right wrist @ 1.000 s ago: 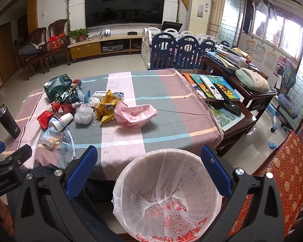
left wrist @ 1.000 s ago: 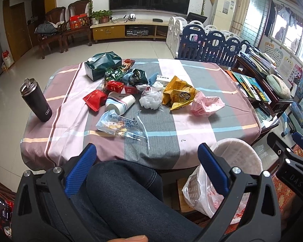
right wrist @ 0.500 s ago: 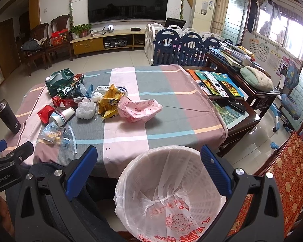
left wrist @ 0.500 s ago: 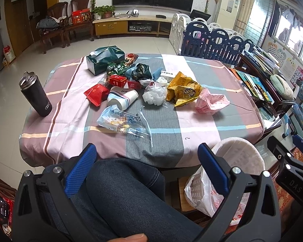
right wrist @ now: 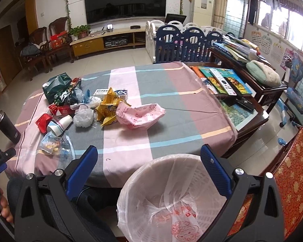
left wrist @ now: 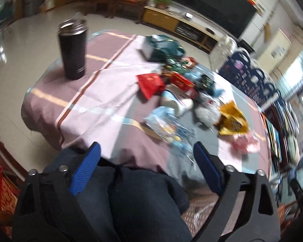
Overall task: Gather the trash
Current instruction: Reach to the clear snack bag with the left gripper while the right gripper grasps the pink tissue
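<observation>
Trash lies in a heap on the striped tablecloth: a pink plastic bag, a yellow snack bag, a white paper cup, a clear wrapper, red packets and a dark green bag. A white bin with a plastic liner stands on the floor below my right gripper, which is open and empty. My left gripper is open and empty above my lap, short of the clear wrapper. The left wrist view is blurred.
A black tumbler stands at the table's left end and also shows in the right wrist view. A side table with books and remotes stands right of the table. A red patterned chair is beside the bin.
My left gripper has swung left and tilted, so the tumbler and heap shifted right in its now blurred view. My right gripper has moved slightly forward over the bin.
</observation>
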`<act>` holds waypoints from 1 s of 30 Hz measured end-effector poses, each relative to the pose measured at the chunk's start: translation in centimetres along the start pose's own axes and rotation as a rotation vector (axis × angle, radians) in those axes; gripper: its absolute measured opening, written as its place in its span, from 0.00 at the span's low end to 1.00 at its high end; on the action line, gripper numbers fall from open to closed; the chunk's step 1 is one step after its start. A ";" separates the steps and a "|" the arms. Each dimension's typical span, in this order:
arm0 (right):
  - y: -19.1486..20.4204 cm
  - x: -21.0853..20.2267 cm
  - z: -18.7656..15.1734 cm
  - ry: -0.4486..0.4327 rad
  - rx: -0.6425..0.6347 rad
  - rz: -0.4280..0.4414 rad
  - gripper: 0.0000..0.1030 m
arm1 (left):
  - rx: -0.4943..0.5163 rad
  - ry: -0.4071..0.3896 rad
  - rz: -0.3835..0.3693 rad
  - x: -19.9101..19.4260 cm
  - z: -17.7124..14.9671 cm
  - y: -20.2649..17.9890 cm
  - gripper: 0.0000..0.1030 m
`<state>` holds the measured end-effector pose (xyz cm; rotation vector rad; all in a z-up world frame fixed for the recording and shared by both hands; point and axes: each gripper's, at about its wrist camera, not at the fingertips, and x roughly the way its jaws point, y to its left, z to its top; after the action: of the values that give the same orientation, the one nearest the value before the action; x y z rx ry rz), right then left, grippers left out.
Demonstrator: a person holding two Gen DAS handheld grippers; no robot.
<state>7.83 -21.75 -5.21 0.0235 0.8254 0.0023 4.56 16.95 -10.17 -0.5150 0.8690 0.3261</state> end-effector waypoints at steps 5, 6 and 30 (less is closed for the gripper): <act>0.3 3.0 -0.3 0.050 -0.008 0.031 0.91 | -0.057 0.071 -0.023 3.8 0.5 0.7 0.81; 0.3 3.8 -0.4 0.070 0.005 0.038 0.91 | -0.050 0.086 -0.032 4.5 0.4 0.1 0.82; 0.3 16.5 3.9 0.075 0.082 -0.004 0.91 | 0.197 0.030 0.113 15.1 -2.1 -10.9 0.51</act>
<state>21.87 -21.39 -14.68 0.0993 0.9004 -0.0345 17.55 7.74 -20.08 -0.2896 0.9508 0.3327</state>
